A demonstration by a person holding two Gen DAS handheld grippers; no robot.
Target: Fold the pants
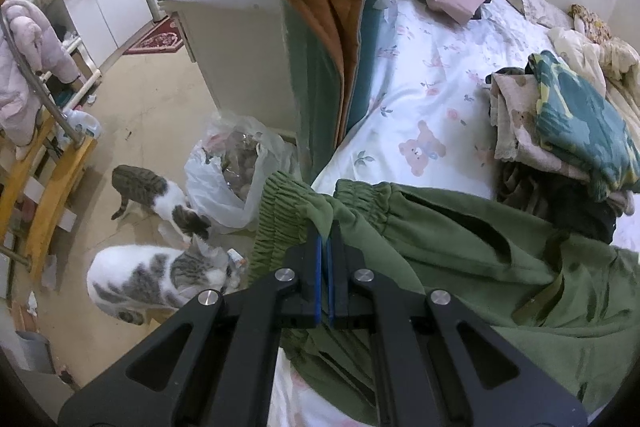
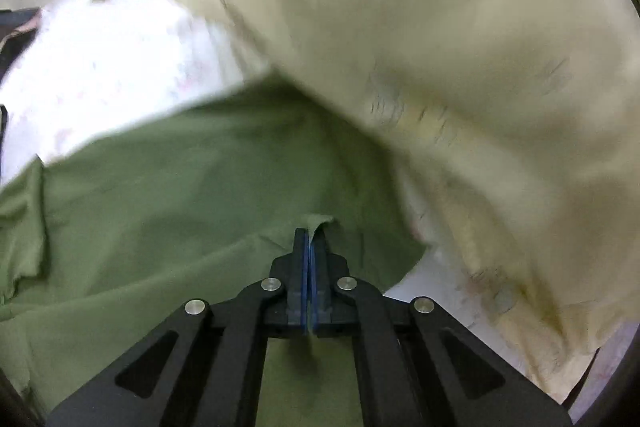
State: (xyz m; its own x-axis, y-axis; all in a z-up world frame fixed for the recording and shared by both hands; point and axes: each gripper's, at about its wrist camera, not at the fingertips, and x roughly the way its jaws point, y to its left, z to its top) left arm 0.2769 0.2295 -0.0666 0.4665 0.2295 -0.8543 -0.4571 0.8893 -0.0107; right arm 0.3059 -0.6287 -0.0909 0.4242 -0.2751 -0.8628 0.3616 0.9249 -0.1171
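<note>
The olive green pants (image 1: 460, 251) lie rumpled on the white floral bedsheet (image 1: 420, 95). My left gripper (image 1: 325, 227) is shut on the pants at the gathered elastic waistband (image 1: 280, 211), which hangs over the bed's left edge. In the right wrist view the pants (image 2: 192, 195) spread flat to the left, and my right gripper (image 2: 311, 233) is shut on a pinched-up fold near their lower edge. That view is motion-blurred.
A pile of clothes (image 1: 560, 131) sits on the bed at right. A green and orange folded blanket (image 1: 332, 39) stands at the bed's edge. Two cats (image 1: 160, 195) (image 1: 160, 279) and a plastic bag (image 1: 236, 171) are on the floor. A cream quilt (image 2: 440, 47) bulges beside the pants.
</note>
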